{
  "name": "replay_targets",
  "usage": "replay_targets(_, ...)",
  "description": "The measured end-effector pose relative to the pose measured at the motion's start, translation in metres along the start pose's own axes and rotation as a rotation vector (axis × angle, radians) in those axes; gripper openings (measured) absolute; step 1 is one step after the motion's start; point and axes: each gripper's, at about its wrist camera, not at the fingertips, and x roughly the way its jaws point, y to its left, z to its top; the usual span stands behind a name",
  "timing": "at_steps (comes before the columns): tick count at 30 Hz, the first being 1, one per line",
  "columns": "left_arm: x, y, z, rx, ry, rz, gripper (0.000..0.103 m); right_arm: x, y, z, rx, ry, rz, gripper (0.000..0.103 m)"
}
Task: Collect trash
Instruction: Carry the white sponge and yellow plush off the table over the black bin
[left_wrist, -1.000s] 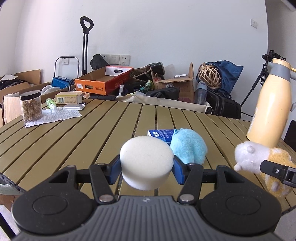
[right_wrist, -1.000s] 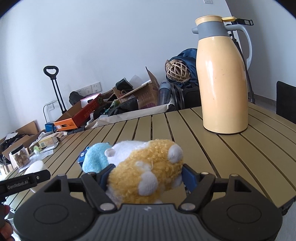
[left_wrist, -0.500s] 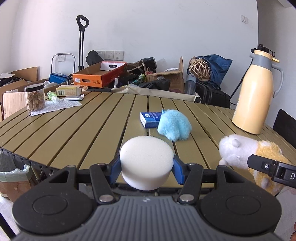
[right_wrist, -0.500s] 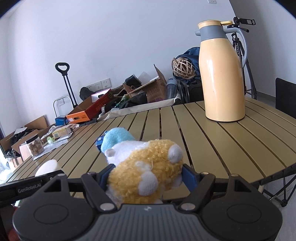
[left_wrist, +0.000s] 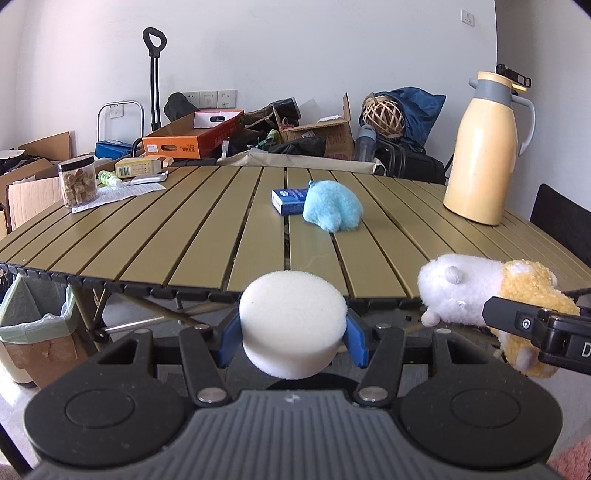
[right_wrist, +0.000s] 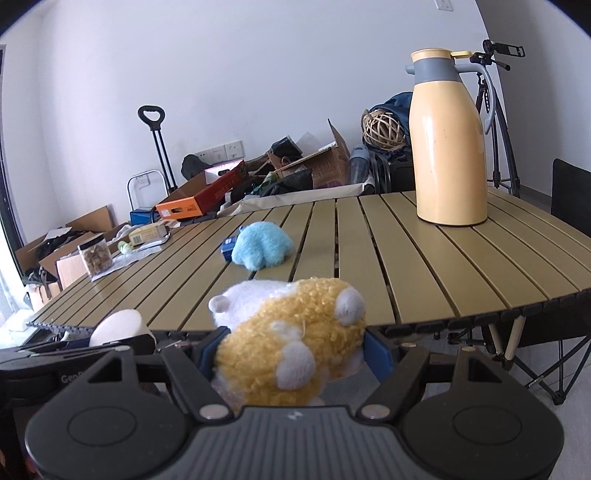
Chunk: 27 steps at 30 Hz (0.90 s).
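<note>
Your left gripper (left_wrist: 293, 332) is clamped part-way closed on a round white foam sponge (left_wrist: 291, 328); both blue pads (left_wrist: 229, 334) press into its sides, and the sponge sits squarely between the jaws, off the near edge of the slatted olive table (left_wrist: 207, 236). To the left of those jaws and lower down, a bin lined with a pale green bag (left_wrist: 35, 321) stands on the floor beside the table's edge. Ahead of the jaws and far to the left, on the table, a clear jar of brown chunks (left_wrist: 75, 181) stands on a sheet of paper. Straight ahead, well beyond the sponge, a small blue box (left_wrist: 288, 201) lies touching a light blue plush toy (left_wrist: 332, 210). Ahead and to the right stands a tall cream thermos jug (left_wrist: 484, 147), upright.

Your right gripper (right_wrist: 291, 352) is held wider and is closed on a yellow-and-white plush hamster (right_wrist: 291, 343); the blue pads (right_wrist: 378, 352) dig into its fur on both sides. The toy fills the gap between the jaws, its white head pointing forward and left, and it too hangs just off the table's near edge. Just left of these jaws you can see the sponge (right_wrist: 118, 326) in the other gripper. Ahead of them lies the blue plush (right_wrist: 262, 249), and ahead to the right the thermos jug (right_wrist: 448, 144).
</note>
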Motion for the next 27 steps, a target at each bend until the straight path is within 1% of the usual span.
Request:
replay_targets(11,-0.008,-0.002,-0.035,0.037,0.069,0.015,0.058,-0.014,-0.002,-0.037,-0.007,0.085,0.011,0.076)
replay_targets(22,0.002,-0.001,-0.066,0.065,0.162,0.032,0.058,-0.003,-0.008,-0.077,0.003,0.203,0.008,0.076)
replay_targets(27,0.007,-0.002,-0.074,0.081,0.191,0.040,0.058,0.002,-0.012,-0.091,0.008,0.248,0.003,0.076)
